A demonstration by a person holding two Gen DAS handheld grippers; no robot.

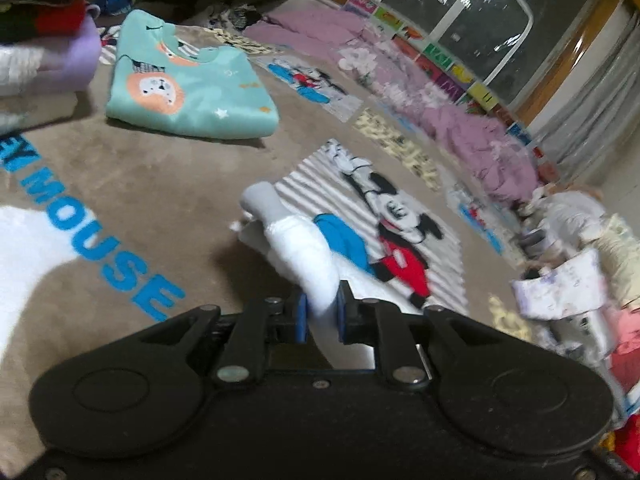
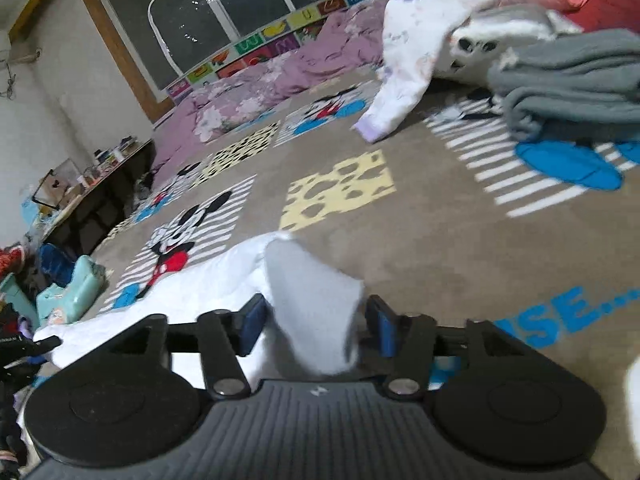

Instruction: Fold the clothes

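Left gripper [image 1: 322, 314]: jaws drawn close and clamped on a bunch of white garment [image 1: 300, 248]; the blue pads press the cloth from both sides.
Cloth ahead of left fingers: rises from between the pads as a rolled, sleeve-like tube, its grey-white end pointing up and away.
Right gripper [image 2: 316, 326]: jaws wider apart, with a thick fold of the same white garment [image 2: 312, 312] filling the gap; both pads appear to touch it, so it reads as a grip, though a looser one.
Cloth left of right fingers: the rest of the white garment trails off low across the carpet [image 2: 420, 240].
Beyond left fingers, far left: a teal sweatshirt [image 1: 188, 88] lies folded flat on the carpet; further left stands a stack of folded clothes [image 1: 44, 52].
Beyond right fingers, far right: a heap of loose clothes, a grey blanket [image 2: 572, 80] and a white patterned top [image 2: 412, 48] among them.
Far edge: purple bedding [image 1: 460, 120] along the wall under the window.
Step in hand (judgement): the white garment is held at two points, lifted partly off the carpet, for spreading or for turning one part over another; which of the two cannot be told.
Next move calls for: both grips kept firm, the cloth kept taut between them, and bare carpet ahead to lay it on.
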